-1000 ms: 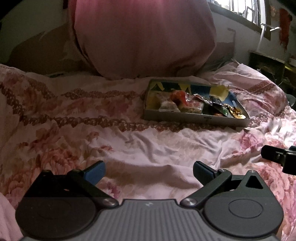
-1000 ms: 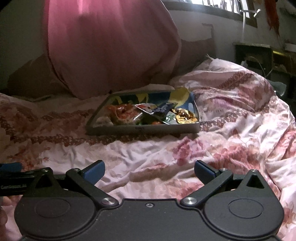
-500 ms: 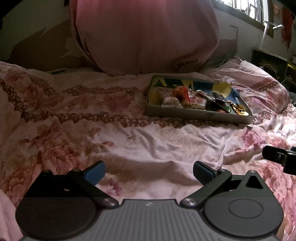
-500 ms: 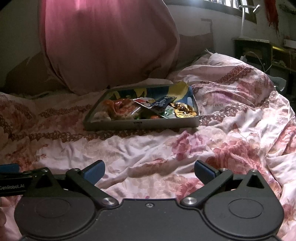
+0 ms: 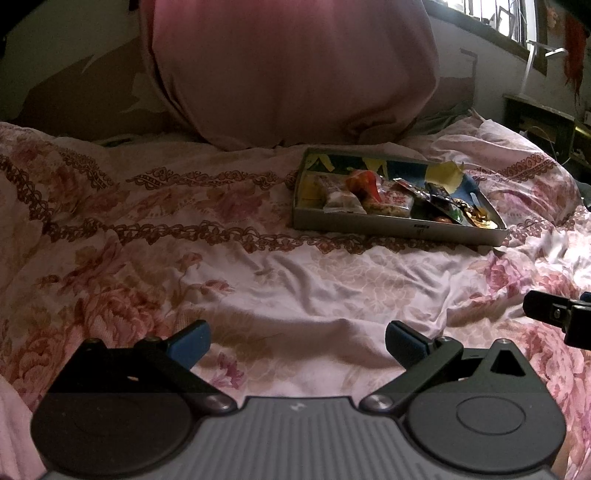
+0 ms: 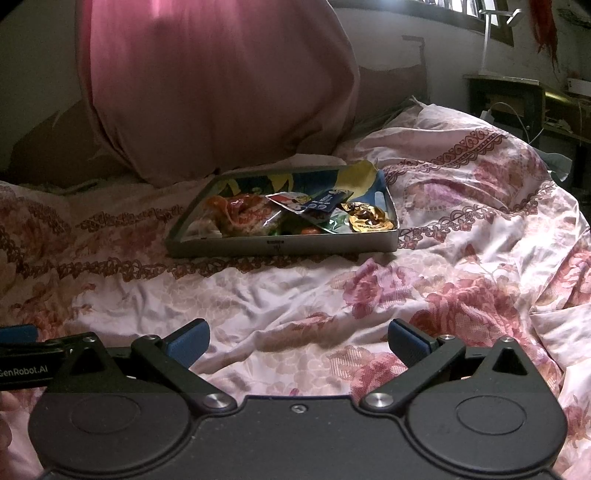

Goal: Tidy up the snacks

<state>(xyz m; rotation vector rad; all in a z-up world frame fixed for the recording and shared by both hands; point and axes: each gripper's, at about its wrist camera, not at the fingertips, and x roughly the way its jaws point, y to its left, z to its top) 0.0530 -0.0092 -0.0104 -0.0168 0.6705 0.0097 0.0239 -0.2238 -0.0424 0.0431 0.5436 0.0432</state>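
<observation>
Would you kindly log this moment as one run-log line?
left gripper: open, empty | right gripper: open, empty | snacks: in tin tray on floral bedspread

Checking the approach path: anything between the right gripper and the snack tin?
Nothing but rumpled floral bedspread between the open right gripper and the snack tin, going by the right wrist view. No loose snacks on that stretch.

A pink pillow (image 5: 291,70) stands behind the floral bedspread (image 5: 258,280) (rumpled), window (image 5: 495,18) beyond.

One tin tray (image 6: 280,248), one pink pillow (image 6: 221,92), two claws: left claw (image 5: 297,343), right claw (image 6: 298,341).
</observation>
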